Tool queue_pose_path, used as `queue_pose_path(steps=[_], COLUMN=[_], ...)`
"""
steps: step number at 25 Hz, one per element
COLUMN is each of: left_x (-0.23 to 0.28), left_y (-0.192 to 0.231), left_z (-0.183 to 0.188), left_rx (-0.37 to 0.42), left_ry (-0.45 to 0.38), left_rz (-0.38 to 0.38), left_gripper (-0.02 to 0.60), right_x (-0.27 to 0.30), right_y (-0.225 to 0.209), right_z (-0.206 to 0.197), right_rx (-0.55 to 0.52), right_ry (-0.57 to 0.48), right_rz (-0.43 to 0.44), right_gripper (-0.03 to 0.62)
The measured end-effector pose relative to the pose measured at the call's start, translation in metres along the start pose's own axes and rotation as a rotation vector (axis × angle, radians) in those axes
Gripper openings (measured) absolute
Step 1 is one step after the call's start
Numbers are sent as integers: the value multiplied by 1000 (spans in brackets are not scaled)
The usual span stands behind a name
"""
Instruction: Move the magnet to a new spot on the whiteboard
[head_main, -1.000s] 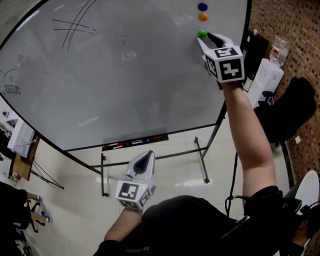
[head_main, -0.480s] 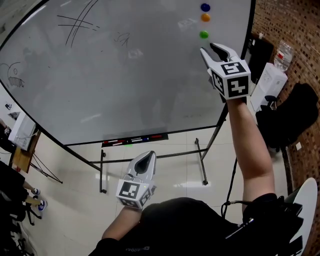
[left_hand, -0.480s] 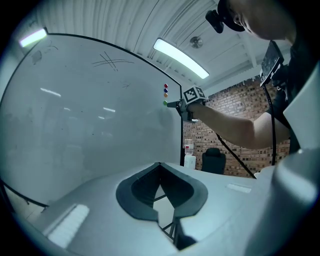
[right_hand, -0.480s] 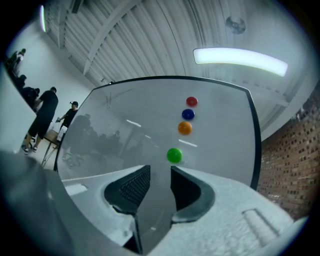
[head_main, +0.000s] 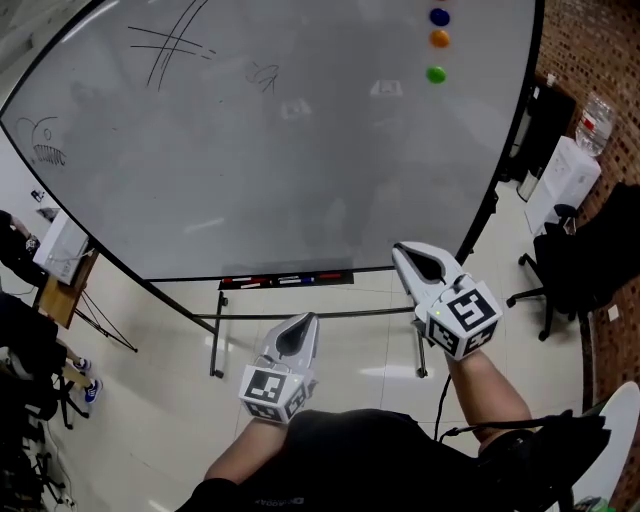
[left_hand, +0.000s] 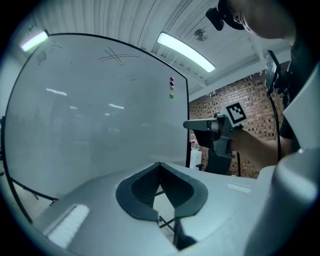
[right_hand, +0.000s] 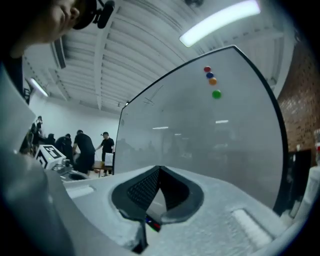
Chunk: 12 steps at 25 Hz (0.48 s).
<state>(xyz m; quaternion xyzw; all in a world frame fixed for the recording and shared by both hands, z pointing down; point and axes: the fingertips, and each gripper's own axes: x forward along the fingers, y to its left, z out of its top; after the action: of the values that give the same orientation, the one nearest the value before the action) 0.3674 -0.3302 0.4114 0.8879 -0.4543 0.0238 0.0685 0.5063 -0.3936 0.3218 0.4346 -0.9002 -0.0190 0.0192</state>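
Clinging to whiteboard (head_main: 300, 150): round green magnet (head_main: 436, 74)

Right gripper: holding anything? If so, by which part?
Nothing. The right gripper has just closed its jaws with nothing between them; the green magnet sits on the whiteboard, well clear of it.

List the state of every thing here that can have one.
green magnet: stuck on the whiteboard, lowest in the column, free
orange magnet: stuck just above it
blue magnet: stuck above the orange
left gripper: shut, empty
right gripper: jaws have just been closing, now shut on nothing, clear of the board
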Motion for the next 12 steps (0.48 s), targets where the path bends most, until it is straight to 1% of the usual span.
queue_pose_path(steps=[2, 5, 7, 10, 12], left_x=[-2, -11, -23, -48, -68], left_y=[4, 13, 20, 33, 41], left_z=[5, 10, 15, 16, 18], left_rx=[7, 15, 17, 20, 14], left_ry=[-4, -20, -24, -24, -30], left_rz=[12, 24, 38, 49, 46], left_gripper=[15, 15, 15, 15, 15], right_x=[-5, -13, -14, -13, -13], right_y=[26, 67, 97, 148, 178], right_z=[-22, -36, -41, -54, -55], right_rx=[96, 202, 222, 223, 209], right_ry=[-2, -49, -80, -52, -39], right_rz=[58, 132, 182, 240, 257], right_gripper=[3, 3, 3, 3, 3])
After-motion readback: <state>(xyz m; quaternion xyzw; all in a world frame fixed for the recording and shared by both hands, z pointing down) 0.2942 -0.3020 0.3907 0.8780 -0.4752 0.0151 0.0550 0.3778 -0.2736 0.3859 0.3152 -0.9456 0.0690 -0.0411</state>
